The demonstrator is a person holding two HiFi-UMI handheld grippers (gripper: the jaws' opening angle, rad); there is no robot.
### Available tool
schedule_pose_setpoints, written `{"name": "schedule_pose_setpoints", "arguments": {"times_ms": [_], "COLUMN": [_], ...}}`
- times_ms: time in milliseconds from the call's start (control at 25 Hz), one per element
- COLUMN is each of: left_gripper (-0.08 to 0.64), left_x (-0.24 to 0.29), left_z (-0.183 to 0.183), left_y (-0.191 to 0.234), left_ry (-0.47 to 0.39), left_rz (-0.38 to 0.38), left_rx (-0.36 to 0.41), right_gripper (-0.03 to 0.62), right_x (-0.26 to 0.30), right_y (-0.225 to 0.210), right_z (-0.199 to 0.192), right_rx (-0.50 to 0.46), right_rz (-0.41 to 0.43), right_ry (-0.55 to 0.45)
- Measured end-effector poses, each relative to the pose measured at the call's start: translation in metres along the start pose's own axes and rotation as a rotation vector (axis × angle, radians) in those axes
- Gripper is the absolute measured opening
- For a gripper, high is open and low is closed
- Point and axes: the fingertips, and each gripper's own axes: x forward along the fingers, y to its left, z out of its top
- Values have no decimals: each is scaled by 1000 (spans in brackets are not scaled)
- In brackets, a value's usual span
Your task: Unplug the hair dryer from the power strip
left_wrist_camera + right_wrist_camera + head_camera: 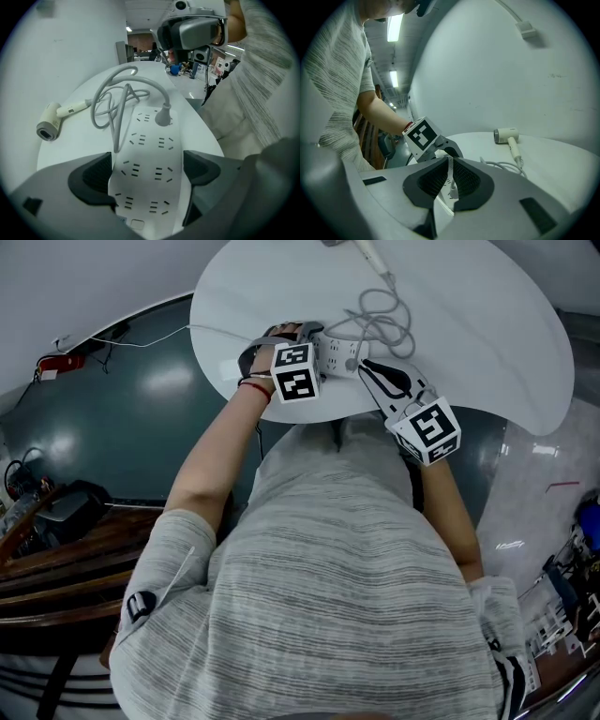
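On the white table [487, 334] lies a power strip [150, 140], and the hair dryer's plug [163, 115] sits upright in a socket at its far end, on the right-hand row as the left gripper view shows it. From the plug a grey cord [112, 101] runs off in loose loops over the tabletop to the hair dryer [50, 123], which lies on its side well beyond the strip, nozzle toward the table's edge.

The left gripper [147, 159] points steeply down over the strip's near end. Its jaws stand wide, one on each side of the strip, with the strip's body between them. The pads sit just beside the strip's long edges, and no squeeze on it shows. The plug is further along the strip, clear of these jaws.

The right gripper [449, 168] hangs just beside the strip's plug end, tilted gently down, with its jaws closed together and nothing gripped. Through the slit under its tips a bit of the strip shows.

One cord loop lies across the strip's far left corner. The person's grey striped shirt [347, 587] leans against the table's near rim.
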Motion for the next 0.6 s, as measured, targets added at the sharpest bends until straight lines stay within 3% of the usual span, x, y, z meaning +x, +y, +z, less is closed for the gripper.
{"name": "schedule_pose_setpoints", "arguments": {"times_ms": [440, 600], "left_gripper": [468, 469], "left_x": [9, 9], "left_z": [0, 2], "left_y": [2, 1], "left_ry": [6, -10], "left_rz": [-6, -11], "left_rx": [24, 18], "right_gripper": [33, 133], "right_x": [4, 11], "right_y": [-5, -2], "right_z": [-18, -29], "right_rx": [-13, -15], "right_rz": [13, 48], "right_ry": [86, 142]}}
